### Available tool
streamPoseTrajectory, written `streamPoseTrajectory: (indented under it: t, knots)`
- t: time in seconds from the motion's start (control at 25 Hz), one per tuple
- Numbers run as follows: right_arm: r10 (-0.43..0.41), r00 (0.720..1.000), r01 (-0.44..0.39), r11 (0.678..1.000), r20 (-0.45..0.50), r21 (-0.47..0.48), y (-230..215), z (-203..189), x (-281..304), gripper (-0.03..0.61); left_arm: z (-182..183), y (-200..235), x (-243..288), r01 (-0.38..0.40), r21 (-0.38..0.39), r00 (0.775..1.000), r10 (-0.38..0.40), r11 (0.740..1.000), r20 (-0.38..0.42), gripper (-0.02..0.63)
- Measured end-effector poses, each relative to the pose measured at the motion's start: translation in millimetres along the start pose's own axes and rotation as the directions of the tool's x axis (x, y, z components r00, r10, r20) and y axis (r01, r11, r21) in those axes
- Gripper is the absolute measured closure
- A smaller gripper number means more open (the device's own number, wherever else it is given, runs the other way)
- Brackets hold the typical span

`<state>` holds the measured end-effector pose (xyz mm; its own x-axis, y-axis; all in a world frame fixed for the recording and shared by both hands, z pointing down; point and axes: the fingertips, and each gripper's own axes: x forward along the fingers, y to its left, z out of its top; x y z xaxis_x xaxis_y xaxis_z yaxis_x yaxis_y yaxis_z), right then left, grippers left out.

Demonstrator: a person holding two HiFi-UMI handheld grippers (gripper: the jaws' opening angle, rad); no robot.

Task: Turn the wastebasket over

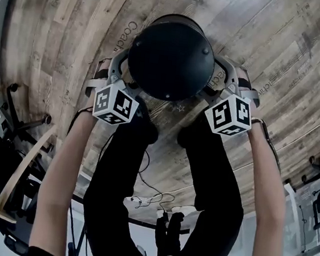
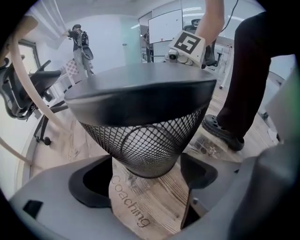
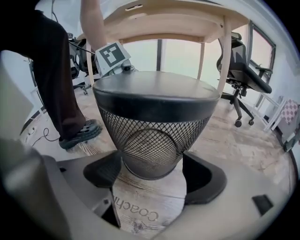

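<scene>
The wastebasket (image 1: 171,57) stands on the wooden floor (image 1: 55,38) with its wide rim up, and its narrow bottom lies between the open jaws of the left gripper (image 2: 143,180) and the right gripper (image 3: 150,180), so the turning over seems not yet begun.

A: Centre of field?
B: Black wastebasket (image 1: 171,57), seen from straight above, on a wooden plank floor (image 1: 50,37).

A: At its flanks?
B: Left gripper (image 1: 116,71) at the left side, right gripper (image 1: 230,78) at the right, marker cubes turned toward the camera.

A: Lower field?
B: Legs in black trousers (image 1: 123,172); loose cable (image 1: 151,198) between them; chair (image 1: 20,166) at far left.
</scene>
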<state>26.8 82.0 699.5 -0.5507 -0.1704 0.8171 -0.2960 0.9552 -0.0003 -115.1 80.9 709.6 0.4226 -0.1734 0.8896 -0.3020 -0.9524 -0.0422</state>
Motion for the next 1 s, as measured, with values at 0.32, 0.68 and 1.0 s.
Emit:
streamPoseTrajectory:
  t: [0.32, 0.68, 1.0]
  knots:
    - [0.075, 0.997, -0.074, 0.994, -0.004, 0.084, 7.8, 7.2, -16.7, 0.190, 7.7, -6.1, -14.2, 0.107, -0.036, 0.994, -0.108, 0.994, -0.034, 0.171]
    - [0.279, 0.960, -0.262, 0.917, -0.015, 0.302, 50.7, 4.4, -61.4, 0.190, 31.1, -49.6, -55.3, 0.329, -0.096, 0.944, -0.328, 0.940, 0.022, 0.172]
    - [0.427, 0.903, -0.397, 0.779, 0.052, 0.485, 93.8, 9.3, -90.2, 0.192, 31.0, -88.5, -82.4, 0.538, -0.208, 0.840, -0.539, 0.817, 0.059, 0.172]
